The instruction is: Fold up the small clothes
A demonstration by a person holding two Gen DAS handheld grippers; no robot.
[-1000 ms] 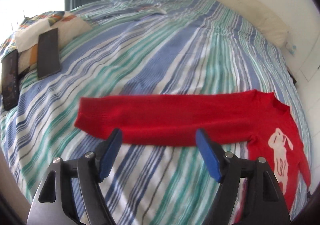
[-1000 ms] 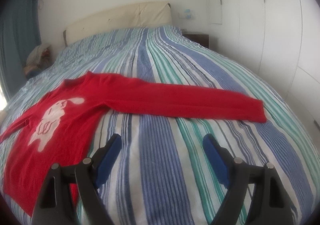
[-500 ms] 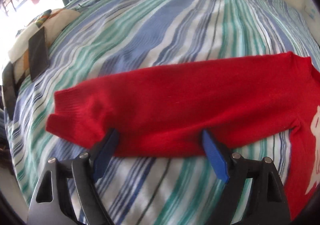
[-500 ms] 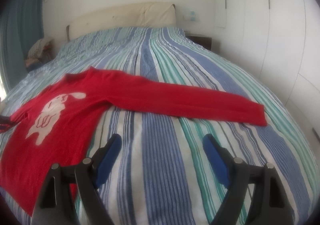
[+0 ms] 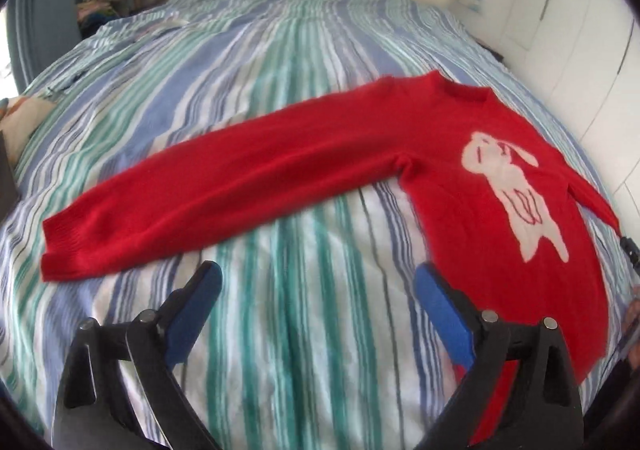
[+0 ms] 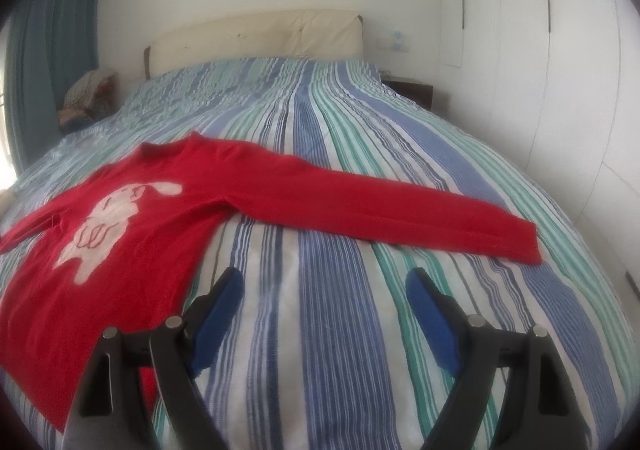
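Red sweater (image 5: 460,185) is lying flat on the striped bed (image 5: 280,61), front up, neckline pointing toward the headboard (image 6: 260,37), both sleeves stretching crosswise. Left view is showing the left sleeve's cuff (image 5: 68,246); right view is showing the other cuff (image 6: 520,242) and the wardrobe (image 6: 560,49). Left hand-held gripper (image 5: 316,298) has just been opening, is standing spread, nothing between. Right hand-held gripper (image 6: 320,300) is hovering spread, empty.

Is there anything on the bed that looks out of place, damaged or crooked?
Nothing stands out. The red sweater lies flat and face up on the striped bedspread, both sleeves spread out, no tear or stain visible. Clothes are piled beside the bed's head.
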